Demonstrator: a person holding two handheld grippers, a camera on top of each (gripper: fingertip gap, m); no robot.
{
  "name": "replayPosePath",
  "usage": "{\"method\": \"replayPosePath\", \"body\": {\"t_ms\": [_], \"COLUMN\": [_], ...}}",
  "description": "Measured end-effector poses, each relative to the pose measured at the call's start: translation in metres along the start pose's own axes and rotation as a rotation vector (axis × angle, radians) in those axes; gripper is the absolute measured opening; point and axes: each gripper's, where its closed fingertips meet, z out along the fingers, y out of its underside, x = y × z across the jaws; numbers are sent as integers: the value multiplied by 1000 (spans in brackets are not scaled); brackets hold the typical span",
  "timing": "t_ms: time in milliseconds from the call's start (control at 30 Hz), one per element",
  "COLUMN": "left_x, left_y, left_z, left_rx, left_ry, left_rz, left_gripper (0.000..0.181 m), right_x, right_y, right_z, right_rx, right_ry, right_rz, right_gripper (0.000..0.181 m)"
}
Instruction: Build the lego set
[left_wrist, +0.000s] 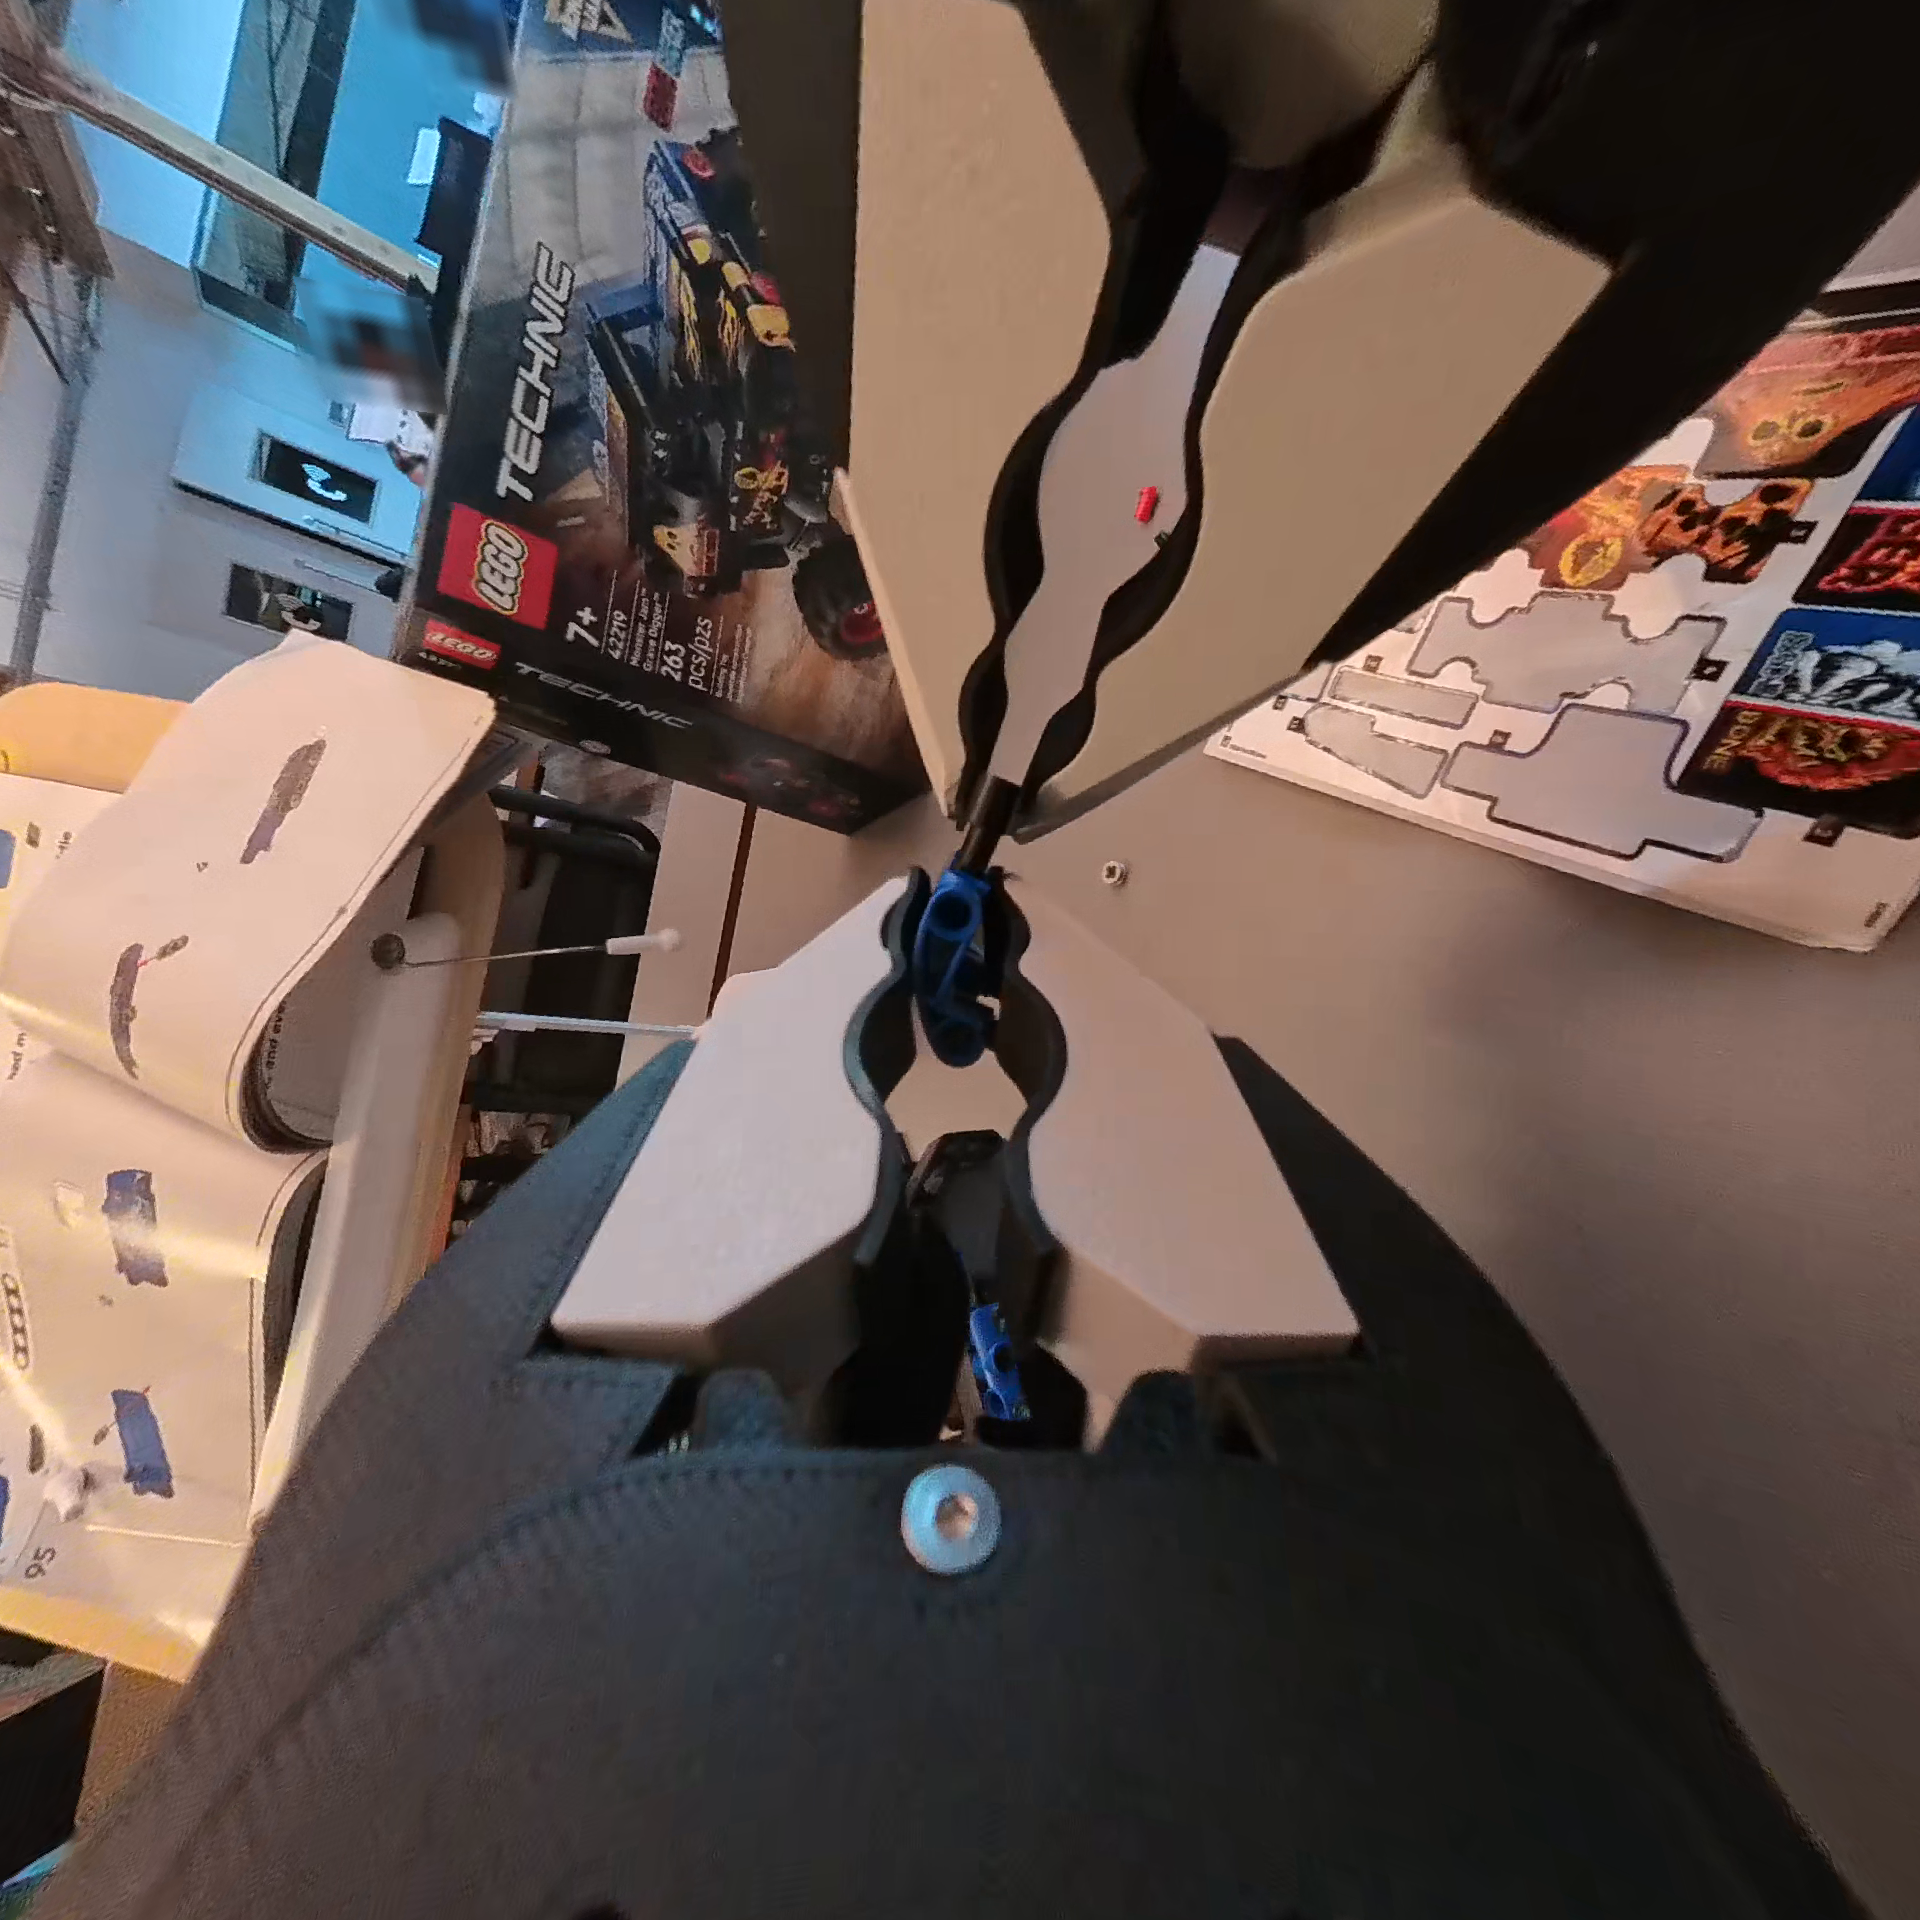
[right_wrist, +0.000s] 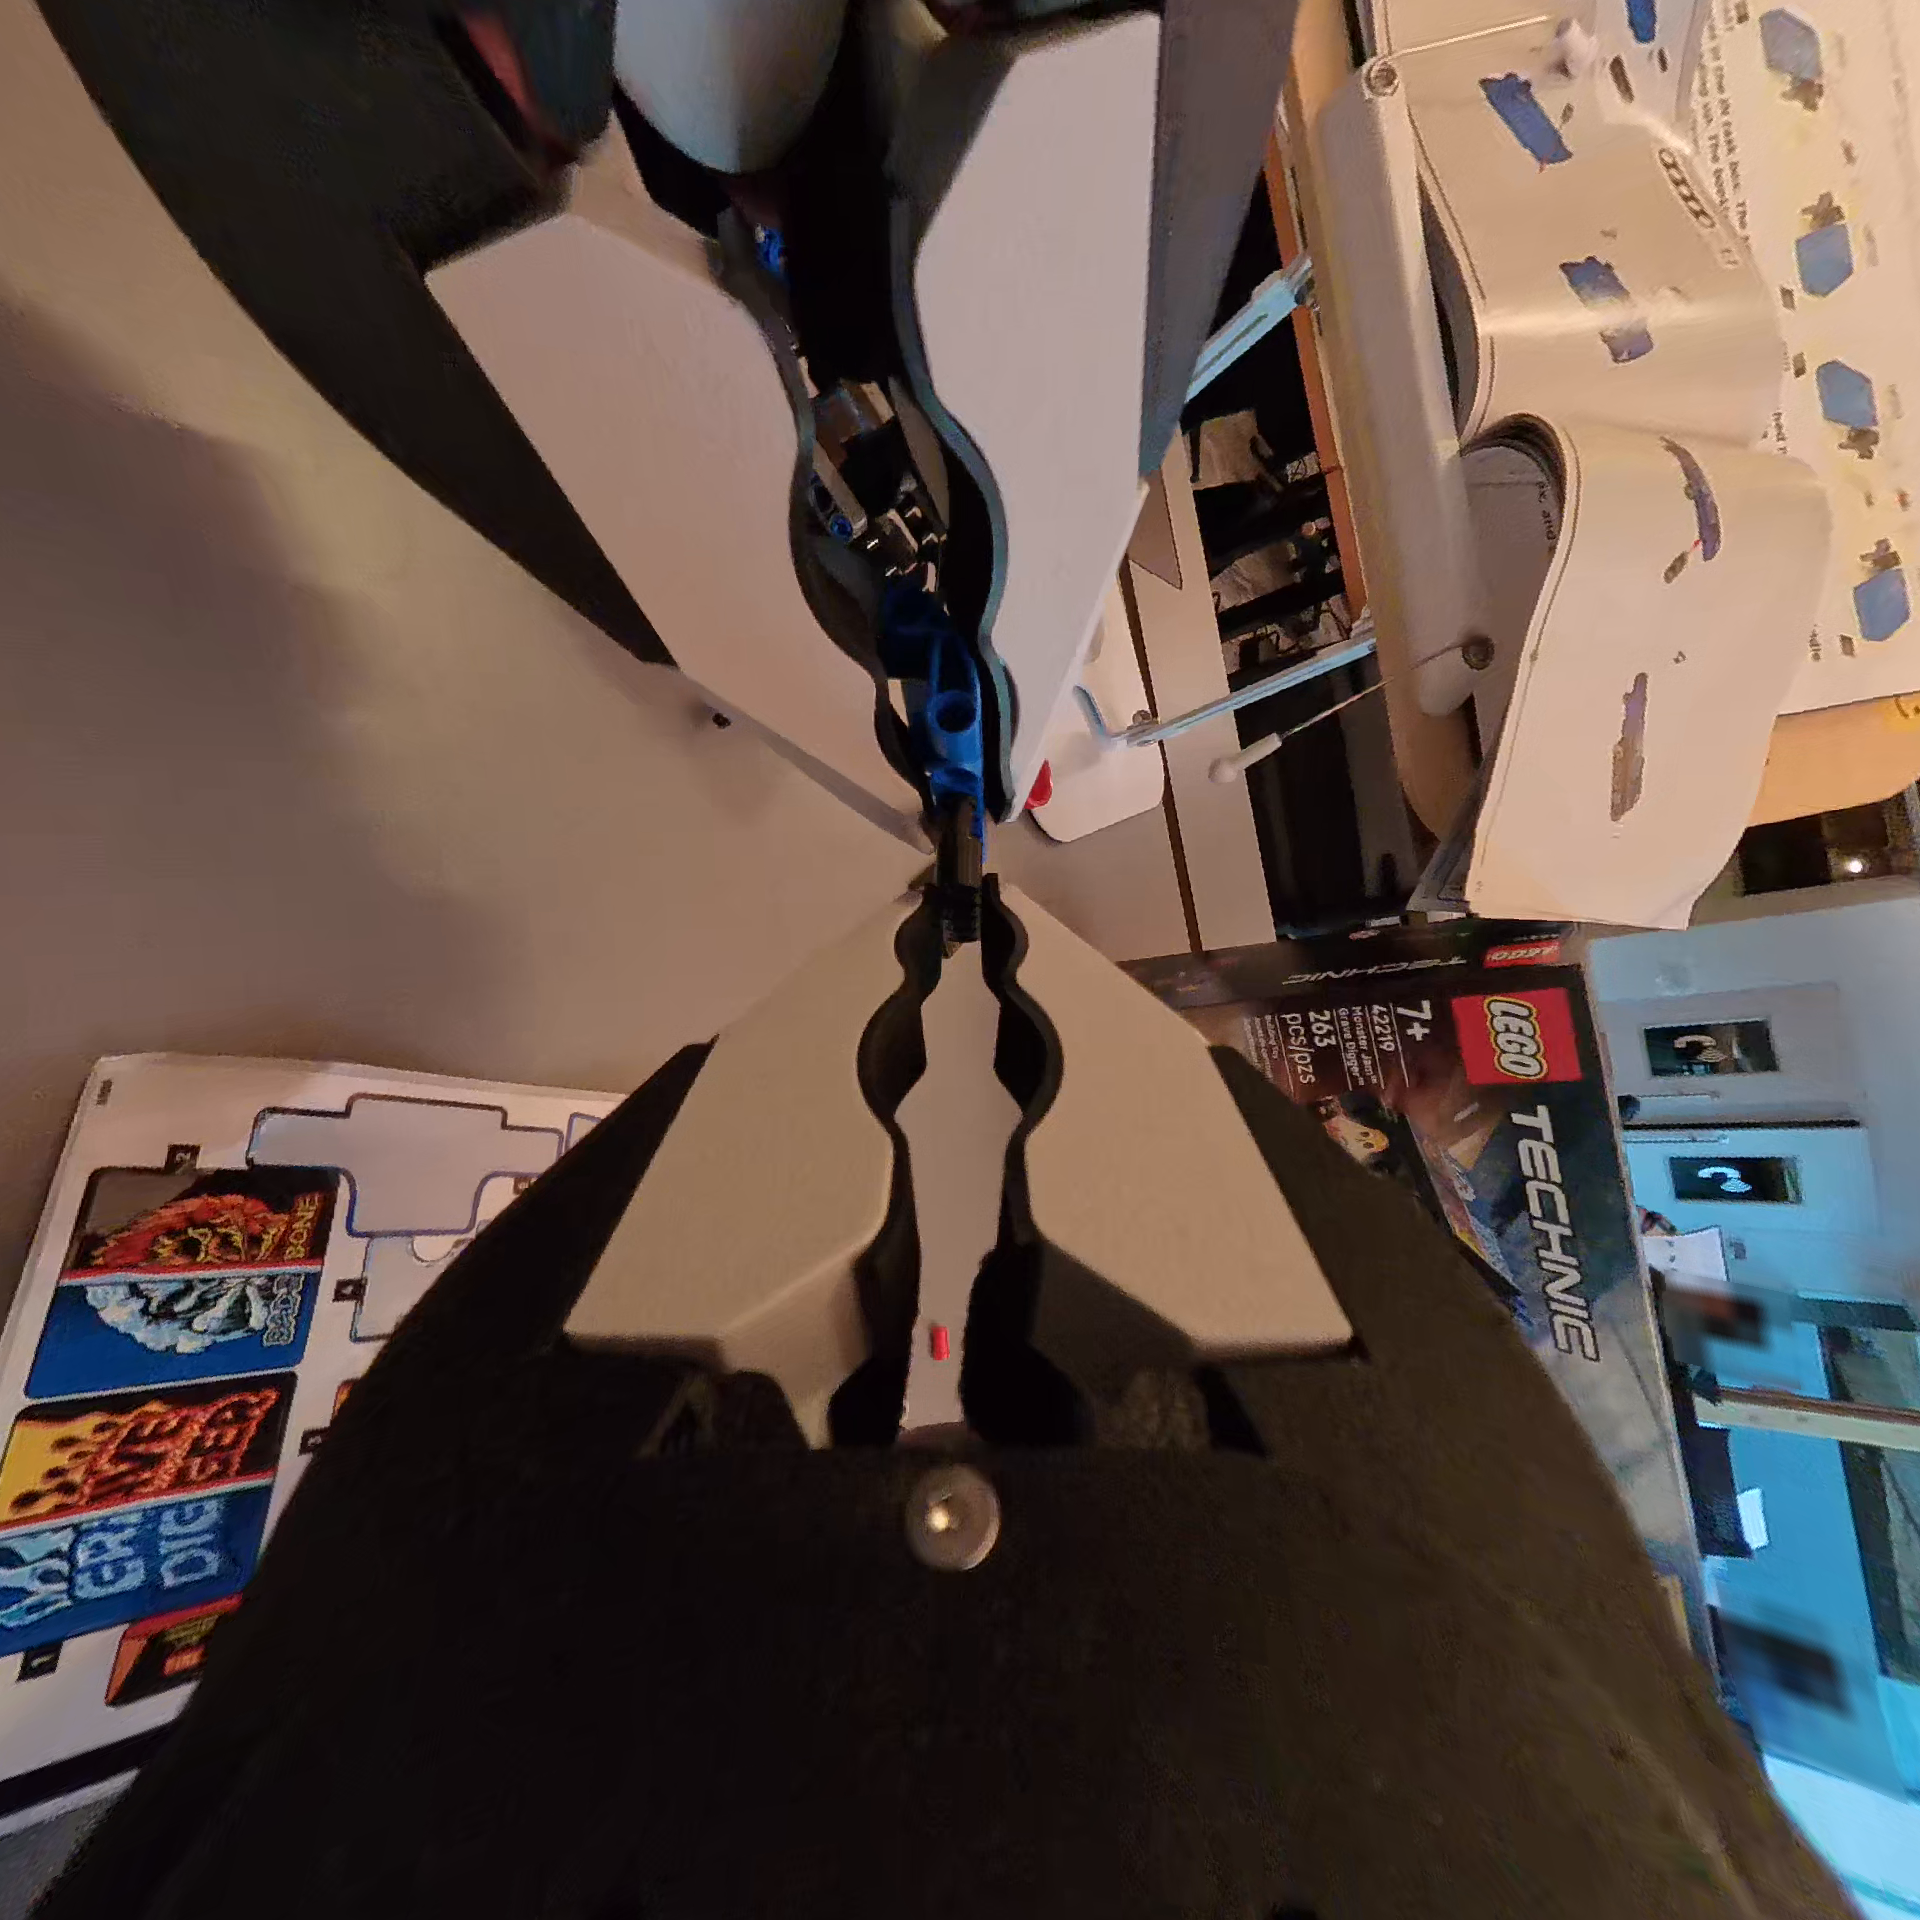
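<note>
The left gripper (left_wrist: 951, 977) is pinching a blue connector (left_wrist: 951, 961) while our right gripper (right_wrist: 961, 914) is pinching a black pin (right_wrist: 961, 868), which we are lining up, by our judgement, to press squarely into the connector.

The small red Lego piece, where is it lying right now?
The small red Lego piece lies loose on the beige tabletop, left of the sticker sheet; the right wrist view shows it between the right gripper fingers.
</note>
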Motion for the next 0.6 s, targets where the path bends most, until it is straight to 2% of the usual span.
{"method": "replayPosePath", "body": {"t_ms": [167,333,600], "left_x": [3,-7,-11], "left_y": [1,-7,-12], "left_z": [2,-5,-8], "left_rx": [0,92,152], "left_ry": [12,35,54], "left_rz": [0,-121,-200], "left_gripper": [8,8,8], "right_x": [-3,7,12], "right_y": [2,-8,-11], "right_z": [2,-6,-11], "right_rx": [3,112,183], "right_ry": [-17,-22,-18], "right_rz": [20,109,148], "right_gripper": [4,5,6]}}
